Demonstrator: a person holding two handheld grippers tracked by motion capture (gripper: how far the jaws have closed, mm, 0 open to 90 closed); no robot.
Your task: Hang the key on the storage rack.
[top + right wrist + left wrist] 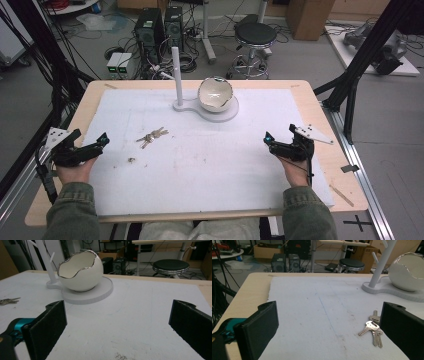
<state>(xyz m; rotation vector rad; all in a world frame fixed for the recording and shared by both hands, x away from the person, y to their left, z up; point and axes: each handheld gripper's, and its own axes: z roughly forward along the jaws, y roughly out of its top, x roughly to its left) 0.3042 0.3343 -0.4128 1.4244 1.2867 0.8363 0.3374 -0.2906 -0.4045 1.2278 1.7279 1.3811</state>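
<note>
A bunch of silver keys (151, 136) lies flat on the white mat (200, 160), left of centre; in the left gripper view the keys (373, 330) lie just before the right-hand jaw. A white egg-shaped bowl (215, 93) with a jagged silver rim sits on a white stand whose upright peg post (177, 75) rises at its left; the bowl (80, 272) is also ahead in the right gripper view. My left gripper (95, 145) rests open at the mat's left edge. My right gripper (280, 142) is open at the right, nothing between its jaws.
The wooden table (320, 130) borders the mat on all sides. A small dark speck (131, 160) lies on the mat near the left gripper. Beyond the table stand a black stool (255, 36), computer towers (160, 27) and cables on the floor.
</note>
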